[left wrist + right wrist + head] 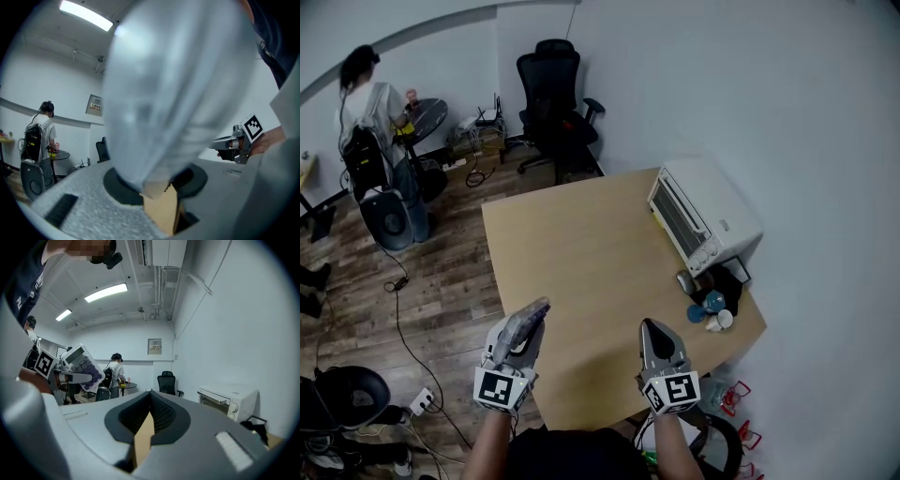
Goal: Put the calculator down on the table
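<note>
My left gripper (528, 325) is shut on the grey calculator (525, 321) and holds it over the left front edge of the wooden table (581, 244). In the left gripper view the calculator (178, 93) is a large blurred pale shape rising from between the jaws of the left gripper (154, 183). The right gripper view shows the calculator (80, 365) tilted, with purple keys, clamped in the left gripper (70, 377). My right gripper (651, 327) hangs over the table's front part, its jaws together on nothing; the right gripper (150, 398) shows pads meeting at the tip.
A white toaster oven (703, 220) stands at the table's right edge, with small cups (712, 307) and dark items in front of it. A black office chair (553, 89) is behind the table. A person (375, 122) stands far left by a small round table. Cables lie on the wooden floor.
</note>
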`<state>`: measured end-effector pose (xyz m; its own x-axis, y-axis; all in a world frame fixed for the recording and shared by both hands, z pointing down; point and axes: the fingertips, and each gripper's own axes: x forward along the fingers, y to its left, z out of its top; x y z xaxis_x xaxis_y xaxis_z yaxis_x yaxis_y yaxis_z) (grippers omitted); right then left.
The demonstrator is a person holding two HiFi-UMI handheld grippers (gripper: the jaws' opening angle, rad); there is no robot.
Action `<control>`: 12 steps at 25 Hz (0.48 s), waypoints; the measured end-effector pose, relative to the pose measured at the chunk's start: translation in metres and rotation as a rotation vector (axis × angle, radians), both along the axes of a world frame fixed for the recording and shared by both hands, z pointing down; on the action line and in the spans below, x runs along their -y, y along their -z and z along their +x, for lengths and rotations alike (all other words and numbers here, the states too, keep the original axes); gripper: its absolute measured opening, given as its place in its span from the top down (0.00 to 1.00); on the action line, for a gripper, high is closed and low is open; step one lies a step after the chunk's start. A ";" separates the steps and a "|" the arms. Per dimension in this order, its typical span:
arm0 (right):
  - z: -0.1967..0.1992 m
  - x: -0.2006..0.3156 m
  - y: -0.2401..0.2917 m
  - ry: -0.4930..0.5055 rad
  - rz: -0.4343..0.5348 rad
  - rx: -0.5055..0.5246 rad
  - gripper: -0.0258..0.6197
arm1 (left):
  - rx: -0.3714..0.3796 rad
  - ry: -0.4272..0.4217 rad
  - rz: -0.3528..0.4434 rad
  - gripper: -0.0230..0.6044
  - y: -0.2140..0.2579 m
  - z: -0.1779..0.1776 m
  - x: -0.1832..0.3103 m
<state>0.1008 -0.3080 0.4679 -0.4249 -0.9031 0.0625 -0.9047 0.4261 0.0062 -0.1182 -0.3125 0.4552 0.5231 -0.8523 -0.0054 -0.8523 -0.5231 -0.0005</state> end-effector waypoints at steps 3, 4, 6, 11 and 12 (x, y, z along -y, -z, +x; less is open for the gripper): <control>0.003 0.006 -0.003 0.000 -0.007 0.010 0.96 | 0.004 -0.015 0.000 0.75 -0.001 0.009 0.005; 0.003 0.008 -0.005 0.002 -0.011 0.014 0.96 | 0.010 -0.019 0.000 0.75 -0.002 0.011 0.007; 0.002 0.012 -0.007 0.006 -0.013 0.019 0.96 | 0.016 -0.022 -0.013 0.75 -0.005 0.012 0.012; 0.002 0.015 -0.010 0.008 -0.022 0.036 0.96 | 0.006 -0.029 -0.128 0.75 -0.033 0.012 0.020; 0.002 0.015 -0.012 0.008 -0.029 0.042 0.96 | -0.004 -0.042 -0.168 0.75 -0.042 0.014 0.022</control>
<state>0.1030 -0.3230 0.4797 -0.4352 -0.8976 0.0705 -0.9003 0.4330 -0.0440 -0.1043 -0.3341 0.4976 0.5588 -0.8185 0.1332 -0.8293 -0.5509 0.0939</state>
